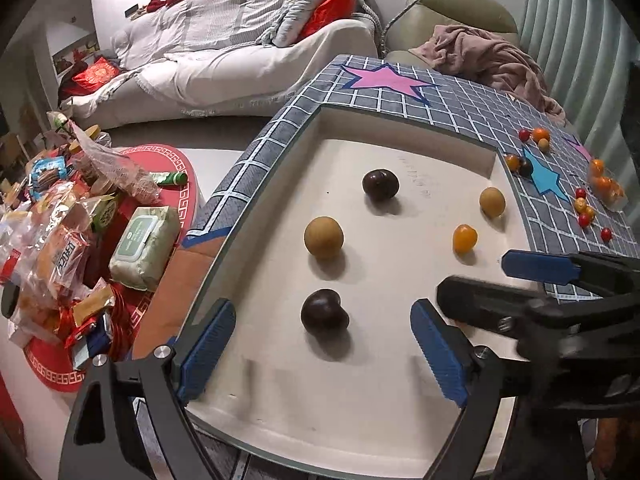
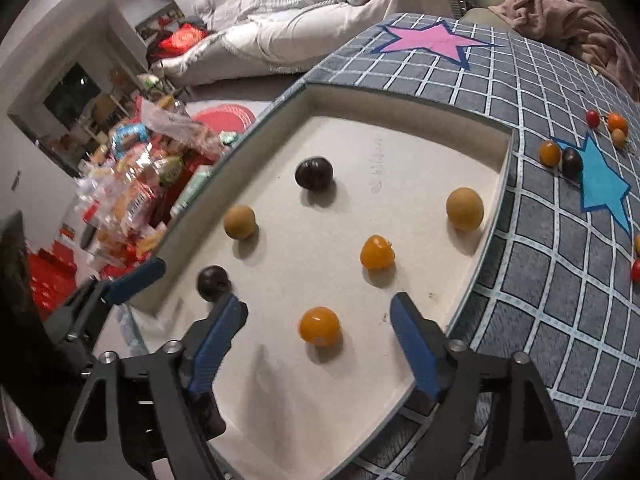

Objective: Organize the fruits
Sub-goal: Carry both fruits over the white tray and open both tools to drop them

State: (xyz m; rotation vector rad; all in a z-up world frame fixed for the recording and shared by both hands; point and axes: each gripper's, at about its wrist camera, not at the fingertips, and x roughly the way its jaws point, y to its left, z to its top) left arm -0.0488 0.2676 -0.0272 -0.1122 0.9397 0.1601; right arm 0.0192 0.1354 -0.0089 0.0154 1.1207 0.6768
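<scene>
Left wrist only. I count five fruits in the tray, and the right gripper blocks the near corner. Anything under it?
Observer: Yes, a sixth. An orange fruit lies in the tray between the right gripper's open jaws.
Operator: Gripped?
Observer: No. Both pads stand clear of it.
Operator: Touching the orange one I see?
Observer: No. That other orange fruit lies further in, with bare tray between them.
</scene>
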